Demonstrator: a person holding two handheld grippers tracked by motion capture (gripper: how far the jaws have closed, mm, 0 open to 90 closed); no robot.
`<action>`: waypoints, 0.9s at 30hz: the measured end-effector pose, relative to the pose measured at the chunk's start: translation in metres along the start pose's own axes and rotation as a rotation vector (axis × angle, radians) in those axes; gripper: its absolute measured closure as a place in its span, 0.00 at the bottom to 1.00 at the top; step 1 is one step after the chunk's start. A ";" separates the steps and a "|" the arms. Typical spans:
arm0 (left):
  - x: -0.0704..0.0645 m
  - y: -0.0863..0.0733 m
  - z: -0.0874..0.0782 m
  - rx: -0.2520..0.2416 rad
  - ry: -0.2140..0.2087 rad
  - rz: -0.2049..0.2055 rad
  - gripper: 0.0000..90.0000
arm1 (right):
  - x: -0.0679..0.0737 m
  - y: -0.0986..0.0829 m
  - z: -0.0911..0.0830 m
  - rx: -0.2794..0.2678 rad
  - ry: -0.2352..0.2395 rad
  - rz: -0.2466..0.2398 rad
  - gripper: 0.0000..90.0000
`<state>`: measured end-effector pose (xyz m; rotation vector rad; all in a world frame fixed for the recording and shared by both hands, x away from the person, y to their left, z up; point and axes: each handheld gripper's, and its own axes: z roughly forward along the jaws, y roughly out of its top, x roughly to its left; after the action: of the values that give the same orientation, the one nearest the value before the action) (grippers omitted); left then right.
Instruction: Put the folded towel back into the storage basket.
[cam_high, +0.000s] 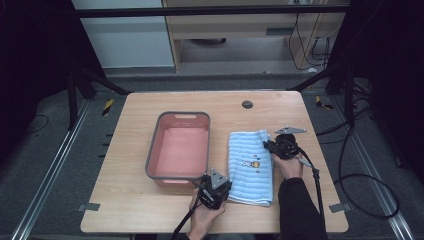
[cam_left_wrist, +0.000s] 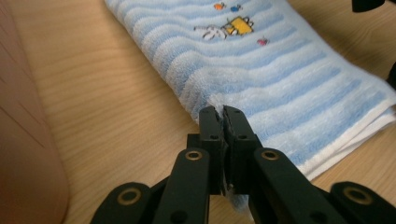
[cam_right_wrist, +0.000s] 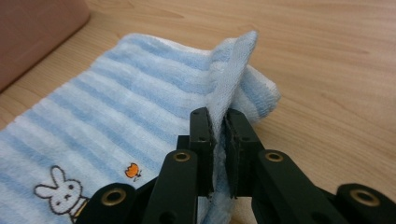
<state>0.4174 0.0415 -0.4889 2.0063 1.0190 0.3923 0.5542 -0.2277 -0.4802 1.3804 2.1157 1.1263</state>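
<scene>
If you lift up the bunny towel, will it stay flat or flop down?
Probably flop: where the right tool pinches the towel, the terry cloth already bends up in a soft ridge. It looks light, and the left tool gripping another corner should keep it from slipping.

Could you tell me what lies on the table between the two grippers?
The folded blue striped towel spans that stretch in the high view, pinched by the left gripper and the right gripper.

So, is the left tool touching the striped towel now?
Touching. In the left gripper view, the left tool has its jaws shut on the edge of the towel.
</scene>
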 end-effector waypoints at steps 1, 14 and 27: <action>0.000 0.002 -0.002 -0.005 0.000 0.006 0.97 | 0.001 0.001 -0.002 -0.006 0.001 -0.009 0.92; -0.004 0.024 -0.030 -0.081 -0.013 0.051 0.97 | 0.012 0.020 -0.032 -0.113 0.008 -0.032 0.92; -0.003 0.033 -0.047 -0.110 -0.022 0.071 0.97 | 0.020 0.035 -0.053 -0.174 0.001 -0.060 0.92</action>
<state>0.4053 0.0538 -0.4342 1.9470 0.8955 0.4533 0.5299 -0.2247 -0.4185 1.2298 1.9934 1.2541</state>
